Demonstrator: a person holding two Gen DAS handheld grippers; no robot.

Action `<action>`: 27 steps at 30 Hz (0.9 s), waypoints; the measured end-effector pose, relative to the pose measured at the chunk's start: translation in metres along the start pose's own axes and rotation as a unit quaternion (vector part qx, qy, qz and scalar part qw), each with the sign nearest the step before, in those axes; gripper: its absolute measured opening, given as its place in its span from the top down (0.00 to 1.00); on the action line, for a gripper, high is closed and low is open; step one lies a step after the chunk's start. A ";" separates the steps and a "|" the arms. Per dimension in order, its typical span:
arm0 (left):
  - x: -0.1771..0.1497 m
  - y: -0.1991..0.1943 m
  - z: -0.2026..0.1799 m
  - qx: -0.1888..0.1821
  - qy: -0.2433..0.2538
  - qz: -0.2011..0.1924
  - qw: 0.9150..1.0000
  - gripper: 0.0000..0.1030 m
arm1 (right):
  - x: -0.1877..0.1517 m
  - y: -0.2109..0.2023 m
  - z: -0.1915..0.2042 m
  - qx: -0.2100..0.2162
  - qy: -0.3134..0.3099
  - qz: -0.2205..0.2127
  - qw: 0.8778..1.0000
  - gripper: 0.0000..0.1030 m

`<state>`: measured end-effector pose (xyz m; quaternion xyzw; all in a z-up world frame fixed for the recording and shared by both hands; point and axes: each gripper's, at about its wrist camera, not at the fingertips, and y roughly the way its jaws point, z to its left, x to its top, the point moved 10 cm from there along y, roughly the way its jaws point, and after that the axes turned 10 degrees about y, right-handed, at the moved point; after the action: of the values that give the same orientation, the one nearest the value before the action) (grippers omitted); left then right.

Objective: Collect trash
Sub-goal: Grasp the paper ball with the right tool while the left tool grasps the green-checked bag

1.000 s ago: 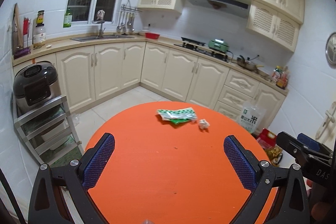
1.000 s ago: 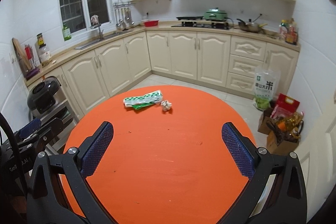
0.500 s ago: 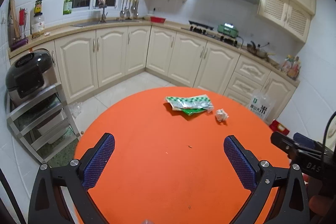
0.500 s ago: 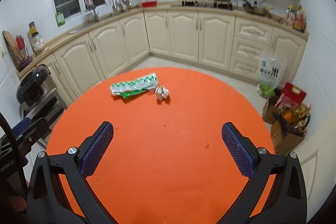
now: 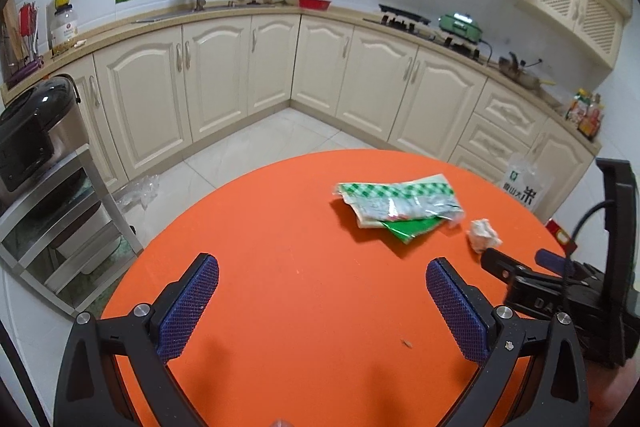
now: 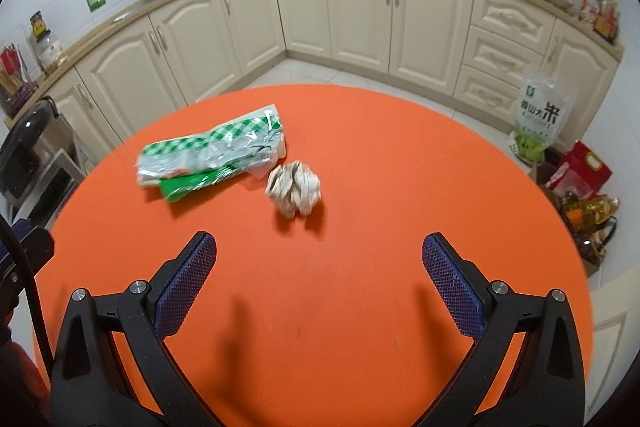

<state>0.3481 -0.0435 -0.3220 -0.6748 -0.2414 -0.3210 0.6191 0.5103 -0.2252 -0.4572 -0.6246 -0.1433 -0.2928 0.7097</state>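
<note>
A clear plastic rice sack (image 6: 538,115) standing on the pale tiled floor right of the right gripper (image 6: 318,267) bears a large black character 米 over a green base. Straight ahead of that gripper, whose blue cross-hatched pads (image 6: 186,283) are spread wide and empty, lies a crumpled ball of off-white paper (image 6: 295,188) on the round, matte orange table (image 6: 400,167). Just left of the ball rests a flattened, glossy green-and-white checked plastic wrapper (image 6: 212,155). The left gripper (image 5: 322,303) is likewise wide apart and empty, with the wrapper ahead and slightly right of it. Cream panelled cabinets (image 5: 224,67) line the kitchen walls.
</note>
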 end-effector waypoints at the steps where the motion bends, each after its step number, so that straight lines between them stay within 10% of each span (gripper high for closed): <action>1: 0.006 0.009 -0.001 0.001 0.001 0.003 1.000 0.01 | 0.001 0.005 0.002 -0.001 -0.002 0.002 1.000 0.00; 8: 0.035 0.059 -0.014 -0.001 0.006 0.018 1.000 0.01 | 0.010 0.030 0.008 -0.018 -0.026 0.011 0.999 0.21; 14: 0.052 0.085 -0.027 -0.003 0.013 0.019 1.000 0.01 | 0.015 0.030 0.021 -0.014 -0.056 0.003 0.998 0.72; 27: 0.088 0.164 -0.082 -0.038 0.122 0.052 0.990 0.01 | 0.031 0.021 -0.007 0.026 -0.018 -0.001 1.000 0.73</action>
<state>0.5156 -0.1503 -0.3667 -0.6654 -0.1167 -0.3773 0.6334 0.5464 -0.2386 -0.4581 -0.6111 -0.1640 -0.2786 0.7226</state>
